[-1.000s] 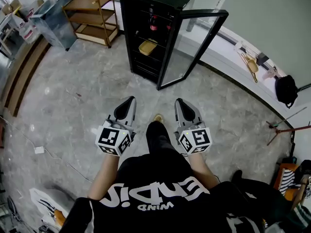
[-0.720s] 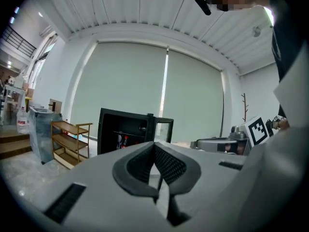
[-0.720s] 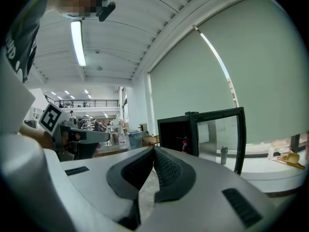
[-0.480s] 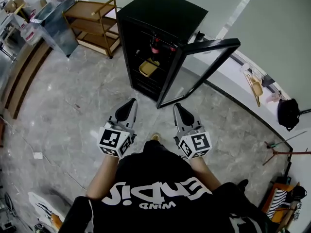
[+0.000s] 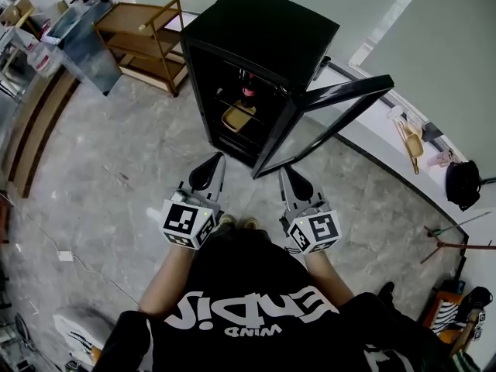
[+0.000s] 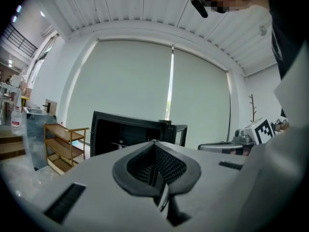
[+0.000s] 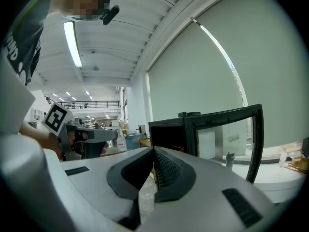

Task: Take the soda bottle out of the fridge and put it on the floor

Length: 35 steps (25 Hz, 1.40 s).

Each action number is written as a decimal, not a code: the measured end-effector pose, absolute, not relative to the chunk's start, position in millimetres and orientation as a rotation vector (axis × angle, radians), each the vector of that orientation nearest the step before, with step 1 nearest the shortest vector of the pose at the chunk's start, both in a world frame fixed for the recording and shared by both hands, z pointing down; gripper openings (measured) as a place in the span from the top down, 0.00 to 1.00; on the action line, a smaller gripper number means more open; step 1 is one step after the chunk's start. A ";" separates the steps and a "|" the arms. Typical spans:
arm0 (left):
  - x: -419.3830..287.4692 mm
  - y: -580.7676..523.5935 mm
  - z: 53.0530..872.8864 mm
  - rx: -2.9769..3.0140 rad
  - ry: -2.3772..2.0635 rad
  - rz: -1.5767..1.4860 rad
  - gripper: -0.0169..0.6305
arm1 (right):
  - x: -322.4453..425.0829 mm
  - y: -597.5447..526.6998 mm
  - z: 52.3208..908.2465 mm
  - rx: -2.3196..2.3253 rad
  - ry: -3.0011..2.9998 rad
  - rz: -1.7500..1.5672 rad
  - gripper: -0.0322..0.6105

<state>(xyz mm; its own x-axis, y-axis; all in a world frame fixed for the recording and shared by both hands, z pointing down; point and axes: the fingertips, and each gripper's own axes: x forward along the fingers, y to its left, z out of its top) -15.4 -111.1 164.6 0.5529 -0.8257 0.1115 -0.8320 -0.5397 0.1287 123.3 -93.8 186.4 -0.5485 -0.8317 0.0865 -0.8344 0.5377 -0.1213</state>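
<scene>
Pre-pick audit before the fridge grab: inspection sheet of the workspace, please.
Surface: grey marbled floor; no bottle on it.
Job's things: black fridge, its door open; soda bottle, red-topped, on an inner shelf, untouched.
Clutter: yellow container on a lower fridge shelf.
Grippers: left gripper and right gripper both shut, empty, short of the fridge.
Cables: white adapter and cable on the floor at left.
Surroundings: wooden shelf cart; black bag by the wall.
</scene>
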 end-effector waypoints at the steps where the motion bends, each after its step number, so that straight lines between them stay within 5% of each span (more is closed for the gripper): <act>1: -16.3 -117.0 166.8 2.623 -1.388 0.056 0.96 | 121.7 -96.9 187.1 1.502 -2.729 0.230 0.91; 35: -12.3 -203.3 253.7 2.659 -1.291 0.050 0.96 | 104.4 -147.9 249.9 1.574 -2.725 0.278 0.91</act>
<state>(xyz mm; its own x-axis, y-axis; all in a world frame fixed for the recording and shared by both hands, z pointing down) -12.3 -203.3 253.7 0.6212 -0.7758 0.1106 -0.7820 -0.6047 0.1507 104.4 -147.9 249.9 -0.5033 -0.8610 0.0729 -0.8580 0.4880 -0.1604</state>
